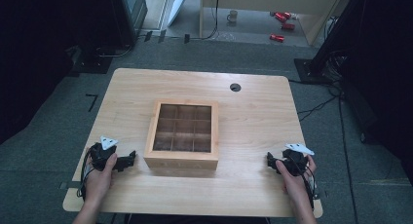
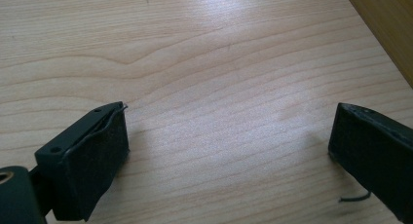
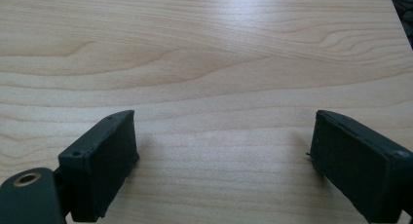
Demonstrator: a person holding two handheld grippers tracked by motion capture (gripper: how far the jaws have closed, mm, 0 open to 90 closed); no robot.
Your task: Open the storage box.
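A square wooden box [image 1: 182,134], divided into a grid of small compartments, stands in the middle of the light wooden table [image 1: 253,117]. My left gripper [image 1: 129,160] rests on the table just left of the box's near corner, jaws pointing at it. In the left gripper view the left gripper [image 2: 229,131] stands open over bare wood, and the box's side [image 2: 389,24] shows at the top right. My right gripper [image 1: 269,159] lies near the table's right front, well apart from the box. In the right gripper view the right gripper [image 3: 224,136] is open with nothing between its jaws.
A round cable hole [image 1: 235,87] sits near the table's far edge. On the floor beyond the table are a mug [image 1: 233,15] and several red cans [image 1: 282,19]. Dark equipment and cables [image 1: 321,104] stand at both sides of the room.
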